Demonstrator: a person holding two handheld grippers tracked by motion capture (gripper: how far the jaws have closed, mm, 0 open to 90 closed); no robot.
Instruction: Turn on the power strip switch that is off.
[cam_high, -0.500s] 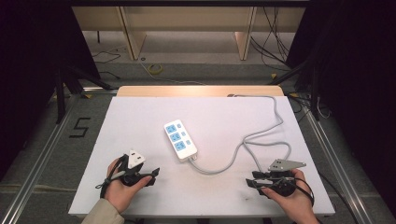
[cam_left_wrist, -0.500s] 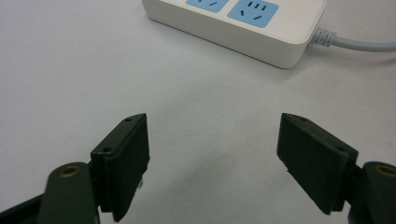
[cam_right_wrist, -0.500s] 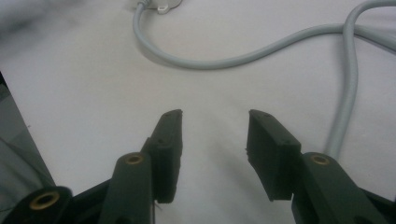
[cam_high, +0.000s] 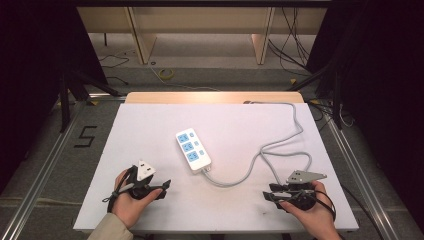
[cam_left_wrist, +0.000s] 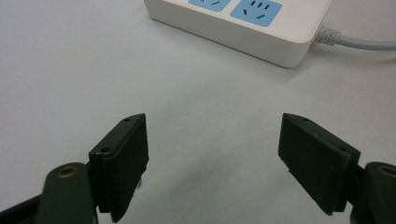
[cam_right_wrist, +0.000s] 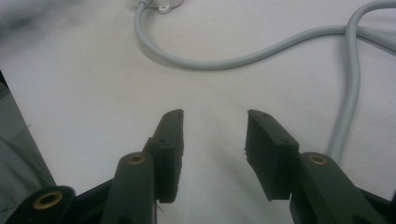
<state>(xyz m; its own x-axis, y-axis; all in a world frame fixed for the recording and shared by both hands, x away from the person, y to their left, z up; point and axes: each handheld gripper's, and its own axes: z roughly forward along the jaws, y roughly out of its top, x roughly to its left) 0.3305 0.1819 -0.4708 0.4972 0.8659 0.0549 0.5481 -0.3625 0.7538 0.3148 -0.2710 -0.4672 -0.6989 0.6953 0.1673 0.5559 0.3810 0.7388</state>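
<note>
Centrally, the white power strip (cam_high: 193, 150) lies on the table (cam_high: 150, 125); its grey cable (cam_high: 280, 145) loops right. Left gripper (cam_high: 162, 186) and right gripper (cam_high: 269, 195) rest near, both released, grasping nothing.

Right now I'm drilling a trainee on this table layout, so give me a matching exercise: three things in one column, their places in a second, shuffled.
Things:
1. power strip
2. left tool
3. right tool

Places:
A. near edge of the table, at the right, jaws open
B. middle of the table, grey cord trailing off it
C. near edge of the table, at the left, jaws open

Pairs: 1-B, 2-C, 3-A
</note>
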